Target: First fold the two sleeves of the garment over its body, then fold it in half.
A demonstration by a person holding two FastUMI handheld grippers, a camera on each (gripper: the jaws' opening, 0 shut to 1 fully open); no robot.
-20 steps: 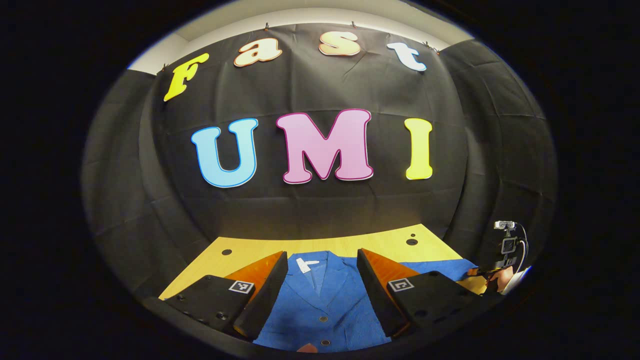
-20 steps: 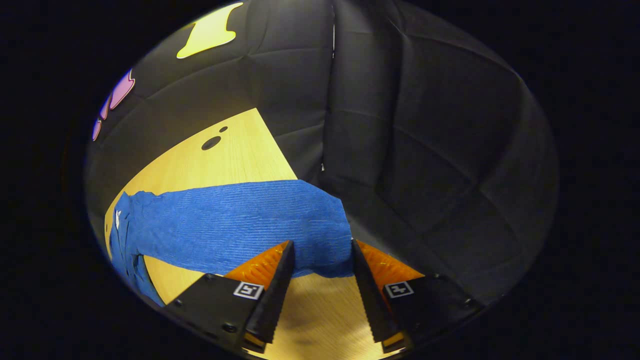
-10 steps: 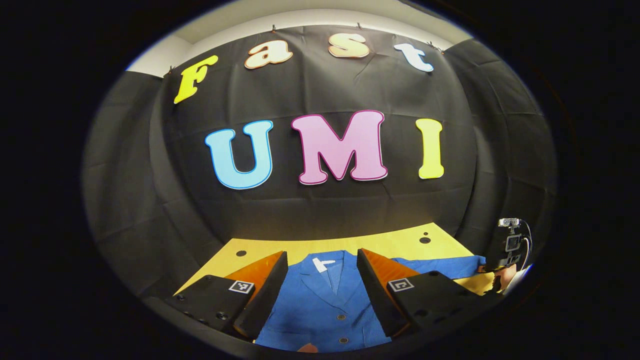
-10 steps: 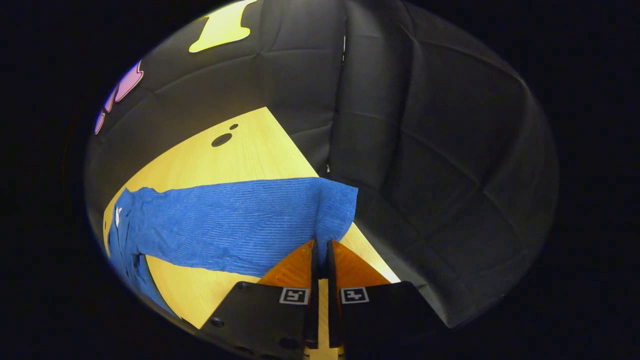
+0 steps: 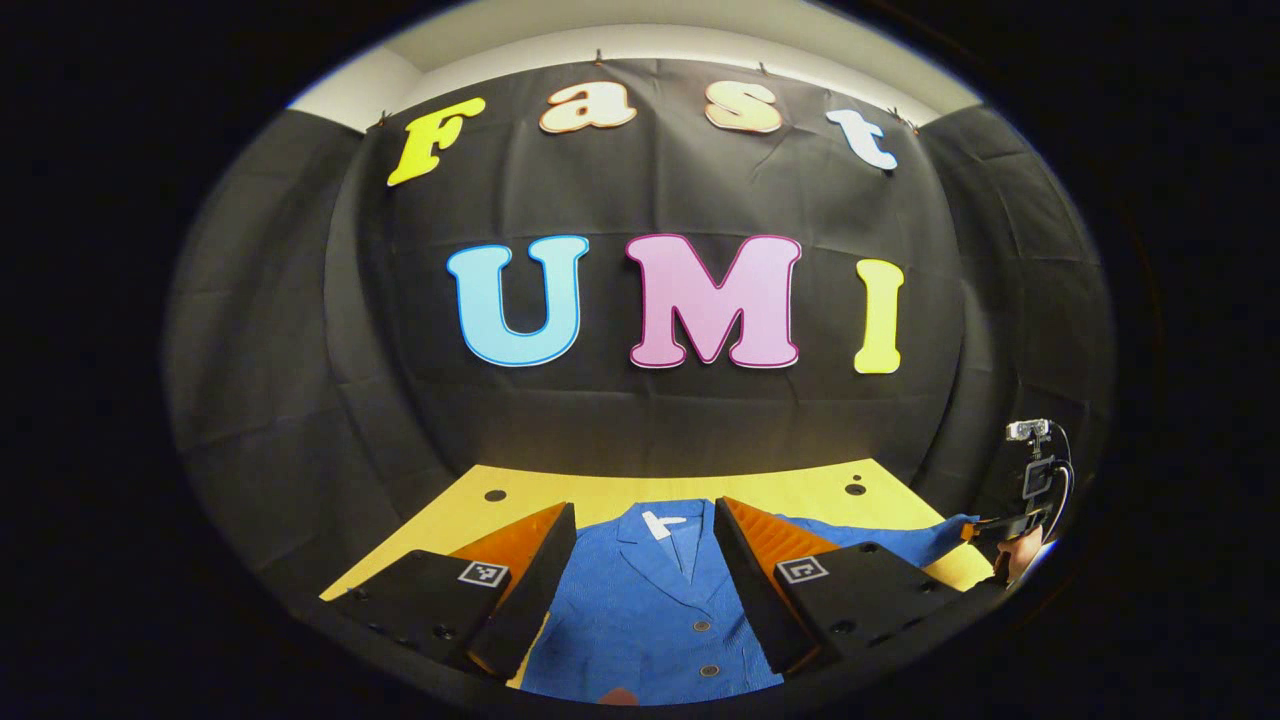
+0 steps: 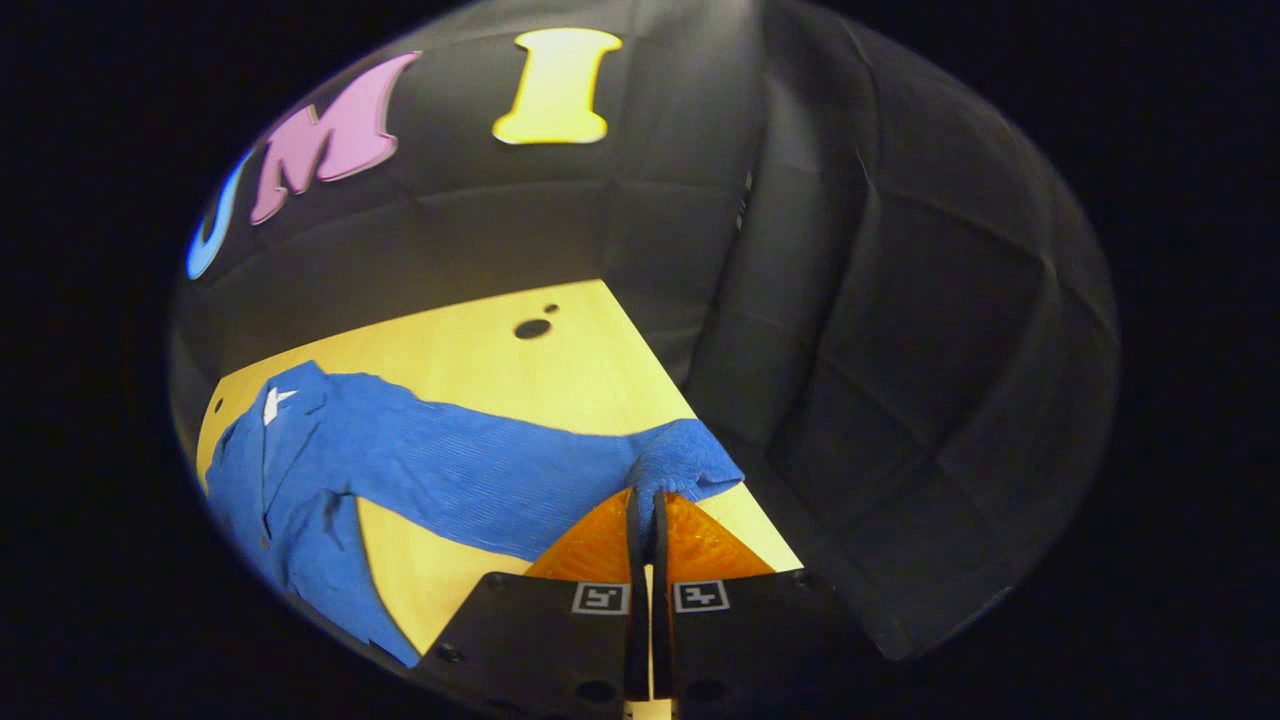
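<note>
Right gripper (image 6: 646, 500) clamped on sleeve (image 6: 480, 475) cuff, jacket (image 5: 650, 610) spread on table (image 6: 470, 360). Left gripper (image 5: 640, 560) fingers wide apart above collar (image 5: 665, 530); its view catches buttons (image 5: 702, 626).

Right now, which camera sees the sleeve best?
The right gripper view: the sleeve stretches across it, its cuff pinched in the right gripper. The left gripper view shows the sleeve small, at its edge.

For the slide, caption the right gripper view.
Right gripper shut on the blue jacket's sleeve cuff, lifting it off the wooden table.
</note>
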